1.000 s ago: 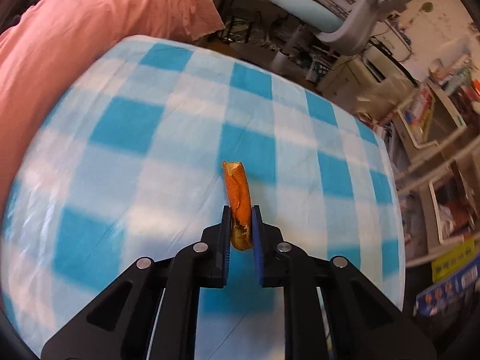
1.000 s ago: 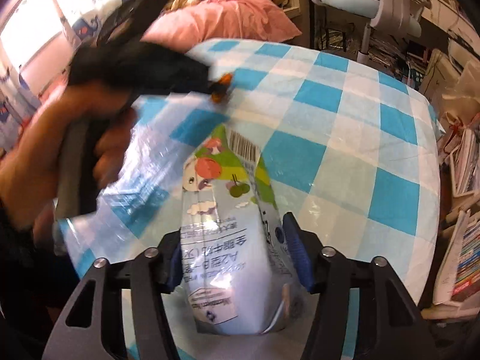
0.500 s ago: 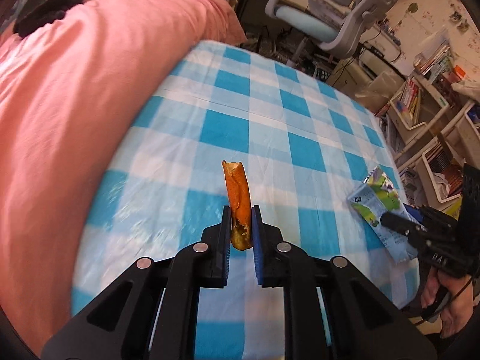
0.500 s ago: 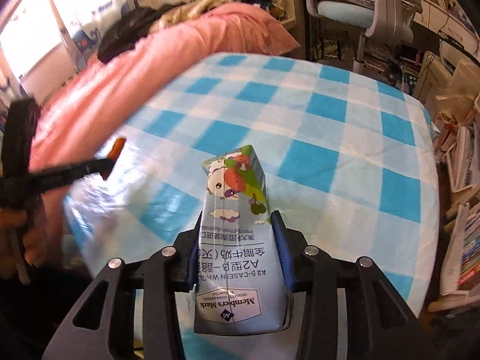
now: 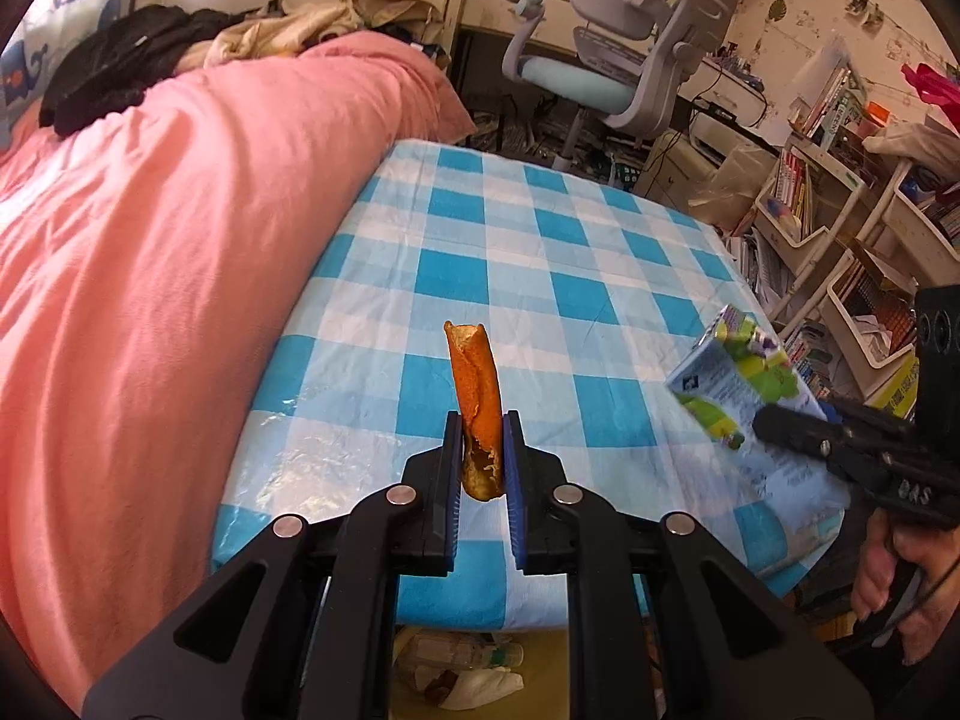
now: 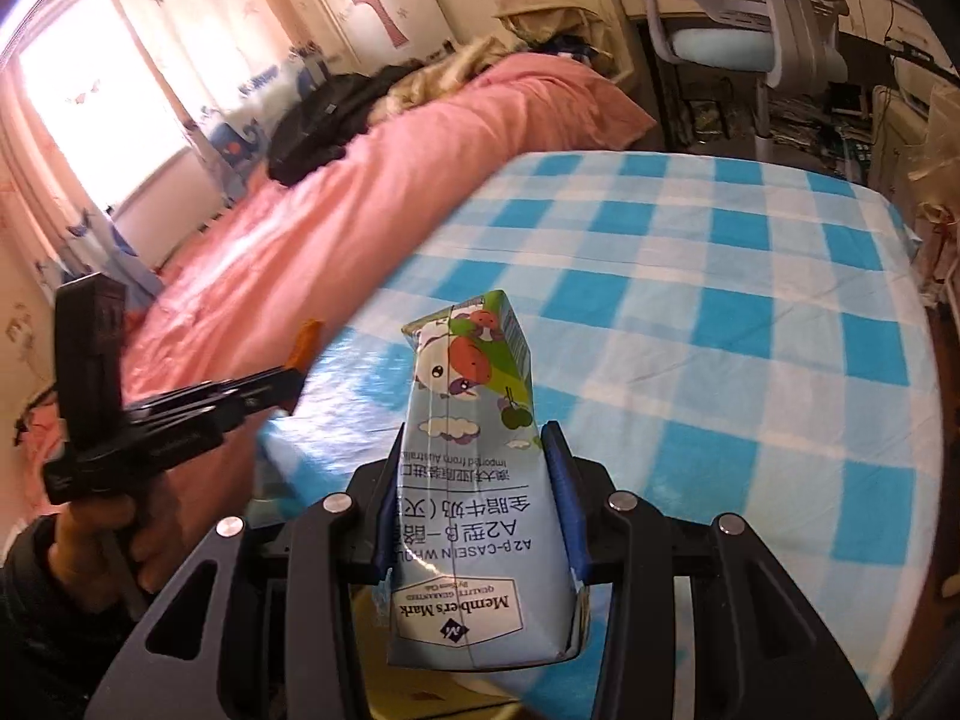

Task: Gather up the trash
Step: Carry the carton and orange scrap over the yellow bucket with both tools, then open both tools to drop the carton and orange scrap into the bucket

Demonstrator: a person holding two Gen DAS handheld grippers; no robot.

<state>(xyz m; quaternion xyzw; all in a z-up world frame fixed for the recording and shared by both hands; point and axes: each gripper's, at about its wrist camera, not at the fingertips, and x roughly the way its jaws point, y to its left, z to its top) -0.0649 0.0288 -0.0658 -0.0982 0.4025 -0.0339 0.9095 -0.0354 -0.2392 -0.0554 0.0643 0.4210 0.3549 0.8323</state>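
My left gripper (image 5: pixel 483 426) is shut on an orange peel strip (image 5: pixel 474 378), which stands upright between the blue pads above the near edge of the blue-and-white checked table (image 5: pixel 540 276). In the right wrist view my right gripper (image 6: pixel 477 444) is shut on a pale blue milk carton (image 6: pixel 474 480) with cartoon fruit print, held lifted over the table's front edge. The carton (image 5: pixel 738 390) and right gripper also show at the right of the left wrist view. The left gripper (image 6: pixel 288 387) with its peel (image 6: pixel 303 342) shows at the left of the right wrist view, held by a hand (image 6: pixel 114 534).
A bed with a pink quilt (image 5: pixel 150 270) flanks the table's left side. A grey office chair (image 5: pixel 618 72) stands beyond the far edge. Shelves of books (image 5: pixel 852 228) crowd the right. Below the table's near edge lies a bin with bottles and tissue (image 5: pixel 462 666).
Both grippers have pulled back from over the table toward its near edge and risen. The right gripper's fingers have closed in tight on the carton. The peel stays clamped in the left.
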